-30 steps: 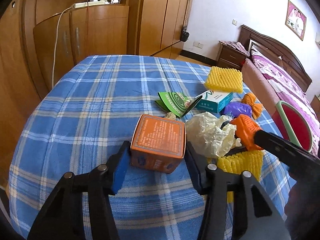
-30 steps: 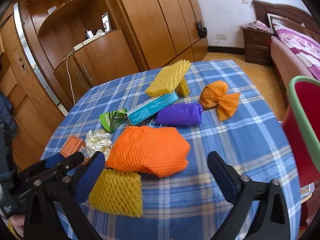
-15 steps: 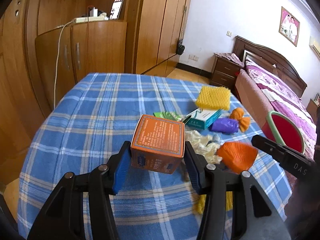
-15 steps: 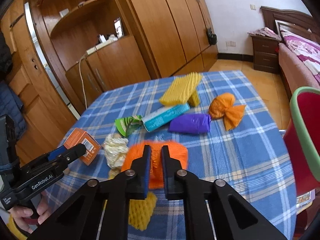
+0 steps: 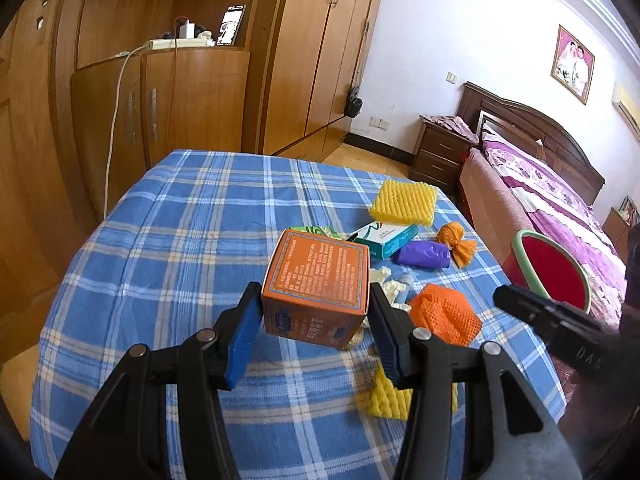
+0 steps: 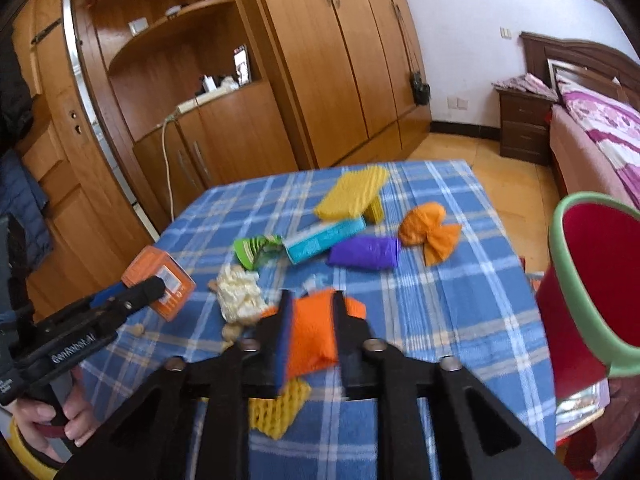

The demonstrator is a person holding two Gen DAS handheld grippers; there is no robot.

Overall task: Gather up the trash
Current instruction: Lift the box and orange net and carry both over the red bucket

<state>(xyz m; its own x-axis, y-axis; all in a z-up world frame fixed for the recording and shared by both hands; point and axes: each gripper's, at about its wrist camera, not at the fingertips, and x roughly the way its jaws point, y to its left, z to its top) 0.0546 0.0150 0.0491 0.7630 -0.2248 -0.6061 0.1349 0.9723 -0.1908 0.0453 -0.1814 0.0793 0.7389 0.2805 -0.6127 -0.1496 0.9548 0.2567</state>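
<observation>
My left gripper (image 5: 314,312) is shut on an orange box (image 5: 318,286) and holds it above the blue plaid table; the box also shows at the left of the right wrist view (image 6: 160,280). My right gripper (image 6: 312,308) is shut on an orange foam net (image 6: 314,332), lifted off the table; the net also shows in the left wrist view (image 5: 444,314). A red bin with a green rim (image 6: 588,280) stands at the table's right side. On the table lie a yellow foam net (image 6: 276,412), crumpled white paper (image 6: 240,300), a teal box (image 6: 324,240), a purple bag (image 6: 366,254) and an orange bag (image 6: 434,232).
A green wrapper (image 6: 256,248) and a second yellow foam pad (image 6: 352,192) lie further back on the table (image 5: 180,240). Wooden wardrobes and a cabinet stand behind. A bed (image 5: 560,208) and a nightstand are to the right.
My right gripper has shut on the orange foam net and lifted it. My left gripper, which was around the orange box a second ago, has raised it off the table.
</observation>
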